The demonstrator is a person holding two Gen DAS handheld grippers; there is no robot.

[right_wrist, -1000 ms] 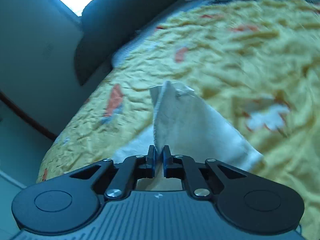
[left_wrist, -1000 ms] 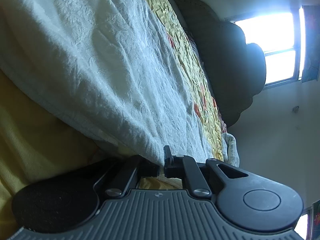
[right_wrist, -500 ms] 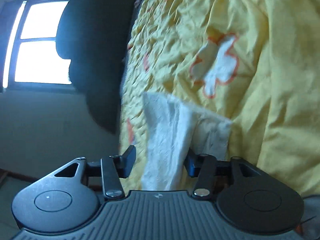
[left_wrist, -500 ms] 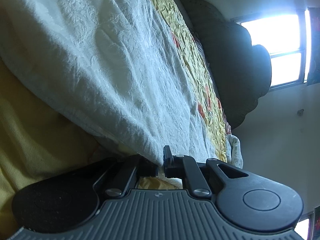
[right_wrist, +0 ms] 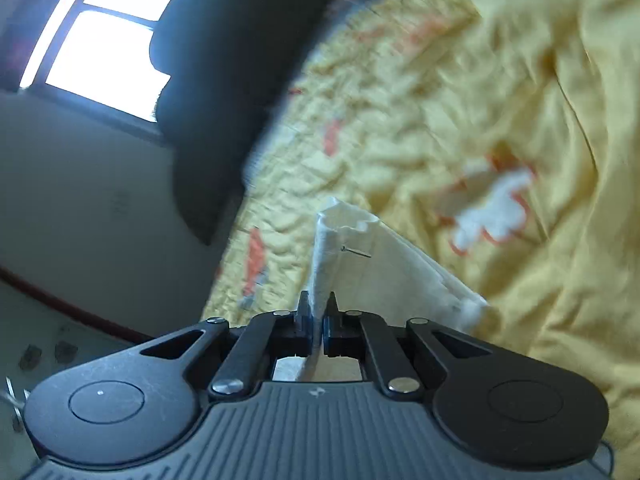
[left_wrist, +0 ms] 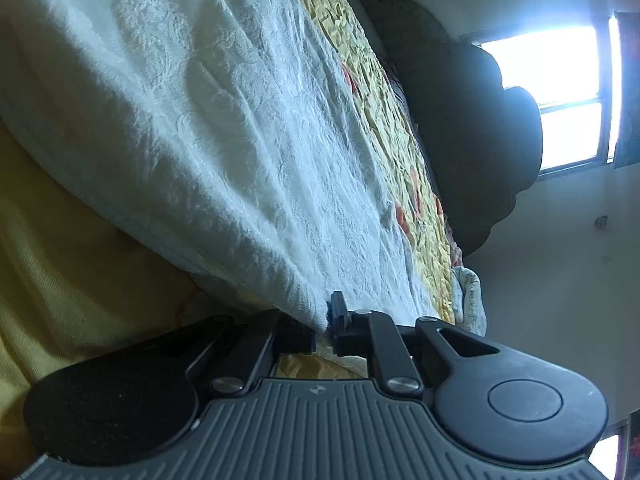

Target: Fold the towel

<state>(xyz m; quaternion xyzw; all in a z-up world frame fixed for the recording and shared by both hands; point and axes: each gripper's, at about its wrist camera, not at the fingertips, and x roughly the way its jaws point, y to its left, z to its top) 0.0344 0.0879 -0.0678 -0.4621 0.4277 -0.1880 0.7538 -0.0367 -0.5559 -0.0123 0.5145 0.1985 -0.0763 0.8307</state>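
Both pairs of fingers are clenched on one white towel [left_wrist: 240, 128]: the left gripper [left_wrist: 323, 322] pinches its edge, the right gripper [right_wrist: 317, 322] a raised corner. The towel lies across one bed's yellow quilt [right_wrist: 520, 80], before one dark headboard [left_wrist: 480, 120].

The right gripper [right_wrist: 318, 316] has its fingers [right_wrist: 306, 316] pressed close together on a fold of the white towel [right_wrist: 352, 248], which stands up between them in a narrow ridge and then slopes away to the right, its far end lying on the bed. A small dark thread shows on the cloth near the raised tip. The yellow bedspread [right_wrist: 500, 100], crumpled and printed with orange-edged white shapes, fills the right and upper part of the view, blurred in places. A dark headboard [right_wrist: 240, 60] rises at upper left before a bright window [right_wrist: 108, 40], with a pale wall [right_wrist: 88, 184] below it.
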